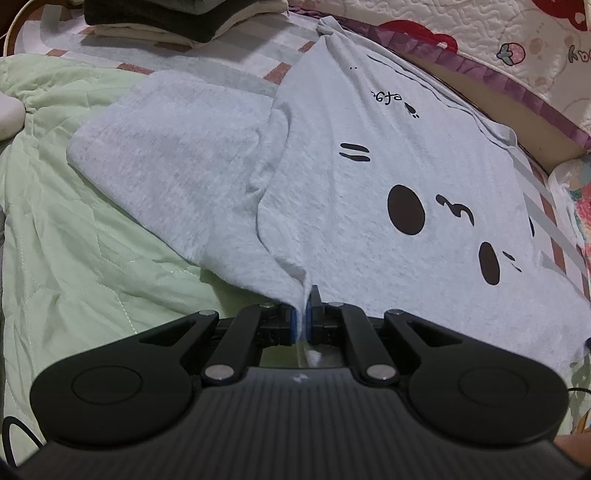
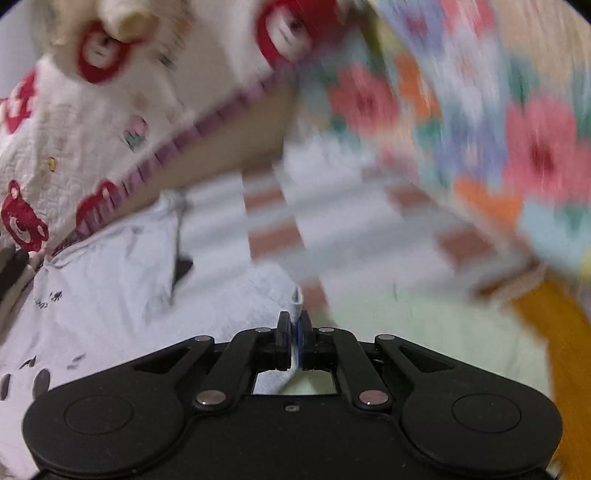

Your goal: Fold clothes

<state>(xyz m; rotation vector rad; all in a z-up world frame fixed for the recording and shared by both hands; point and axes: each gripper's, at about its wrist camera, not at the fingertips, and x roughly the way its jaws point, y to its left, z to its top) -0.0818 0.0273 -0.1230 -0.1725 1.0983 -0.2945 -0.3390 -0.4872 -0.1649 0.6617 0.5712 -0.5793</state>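
Observation:
A light grey T-shirt (image 1: 369, 177) with a black cartoon face print lies spread on the bed, one sleeve (image 1: 166, 155) stretched out to the left over a green quilt. My left gripper (image 1: 304, 306) is shut on a fold of the shirt's near edge, where the sleeve meets the body. In the blurred right wrist view the same shirt (image 2: 103, 280) lies at the lower left. My right gripper (image 2: 293, 325) is shut on a small tip of the shirt's grey cloth, which pokes up between the blue pads.
A green quilt (image 1: 74, 258) covers the bed's left side, over a striped sheet (image 1: 236, 77). Folded dark and cream clothes (image 1: 177, 22) are stacked at the back. A white quilt with red bears (image 2: 74, 147) and a flowered blanket (image 2: 480, 129) rise behind and to the right.

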